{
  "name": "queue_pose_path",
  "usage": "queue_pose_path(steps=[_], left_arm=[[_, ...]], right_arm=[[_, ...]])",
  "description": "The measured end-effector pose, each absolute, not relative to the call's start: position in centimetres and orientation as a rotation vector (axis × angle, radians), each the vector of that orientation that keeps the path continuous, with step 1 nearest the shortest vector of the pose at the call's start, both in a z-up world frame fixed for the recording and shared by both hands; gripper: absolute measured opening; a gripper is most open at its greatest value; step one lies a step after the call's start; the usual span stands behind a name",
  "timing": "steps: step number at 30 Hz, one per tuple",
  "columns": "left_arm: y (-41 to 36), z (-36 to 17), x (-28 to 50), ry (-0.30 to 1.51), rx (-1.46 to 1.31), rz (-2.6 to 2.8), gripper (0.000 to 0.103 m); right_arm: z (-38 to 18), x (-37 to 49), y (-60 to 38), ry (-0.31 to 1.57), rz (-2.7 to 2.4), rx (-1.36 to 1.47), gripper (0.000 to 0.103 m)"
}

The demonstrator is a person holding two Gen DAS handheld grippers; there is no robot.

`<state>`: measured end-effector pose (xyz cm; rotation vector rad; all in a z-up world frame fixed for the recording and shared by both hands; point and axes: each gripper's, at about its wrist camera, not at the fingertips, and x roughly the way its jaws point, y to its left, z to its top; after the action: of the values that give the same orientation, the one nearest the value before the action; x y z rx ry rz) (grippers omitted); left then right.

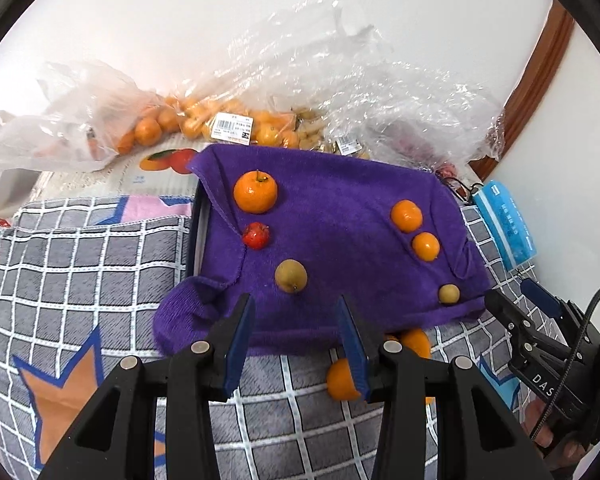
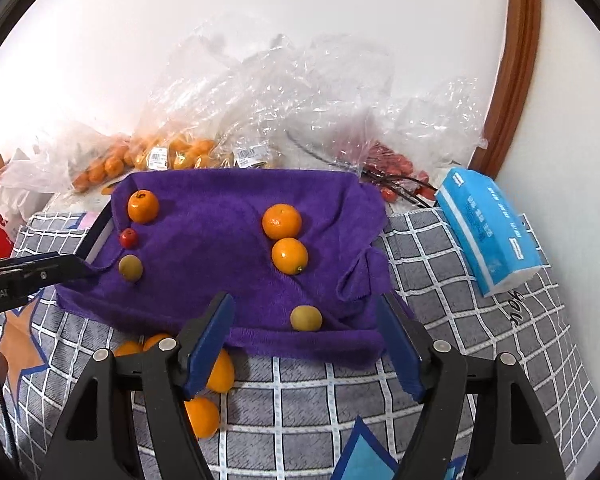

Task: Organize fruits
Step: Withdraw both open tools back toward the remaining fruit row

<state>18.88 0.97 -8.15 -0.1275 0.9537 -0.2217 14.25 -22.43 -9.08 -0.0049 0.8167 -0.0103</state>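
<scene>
Fruits lie loose on a purple towel (image 2: 220, 248) spread over a checked blanket (image 2: 440, 280). On the towel's left side sit a stemmed orange (image 2: 143, 207), a small red fruit (image 2: 128, 237) and a greenish-brown fruit (image 2: 131, 267), in a rough column. Toward the middle, two oranges (image 2: 282, 221) touch one another, and a second greenish-brown fruit (image 2: 306, 318) rests near the front hem. More oranges (image 2: 202, 416) lie off the towel on the blanket, partly behind the right gripper's left finger. Bagged fruit (image 1: 236, 126) is heaped along the wall.

Left gripper (image 1: 296, 340): jaws parted to a moderate gap, nothing between them, hovering over the towel's front edge. Right gripper (image 2: 306, 344): jaws stand wider, empty.

Handling, as judged: the oranges look firm and light, with dimpled peel giving fair purchase; being round, they will roll on the soft, rumpled cloth if nudged. Best taken across the widest girth, pads on opposite sides, stem clear. The small red fruit appears glossy and delicate: a light squeeze only. The greenish fruits seem smooth-skinned and could slip under an off-centre pinch.
</scene>
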Motion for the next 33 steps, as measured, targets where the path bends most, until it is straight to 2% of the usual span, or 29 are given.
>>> queue_pose_path(steps=[12,29,33], left_arm=[[2.0,-7.5,14.7,0.921,-0.162,-0.233,0.04],[3.6,-8.4,11.4,0.9,-0.196,-0.188,0.04],[3.9,-9.4,11.2,0.916,-0.201,-0.174,0.04]], right_arm=[[-8.7,11.1,-24.3,0.844,0.036,0.171,0.073],[-9.8,8.6,-23.4,0.845,0.086,0.142,0.071],[-10.9,8.5,-23.4,0.867,0.092,0.145,0.066]])
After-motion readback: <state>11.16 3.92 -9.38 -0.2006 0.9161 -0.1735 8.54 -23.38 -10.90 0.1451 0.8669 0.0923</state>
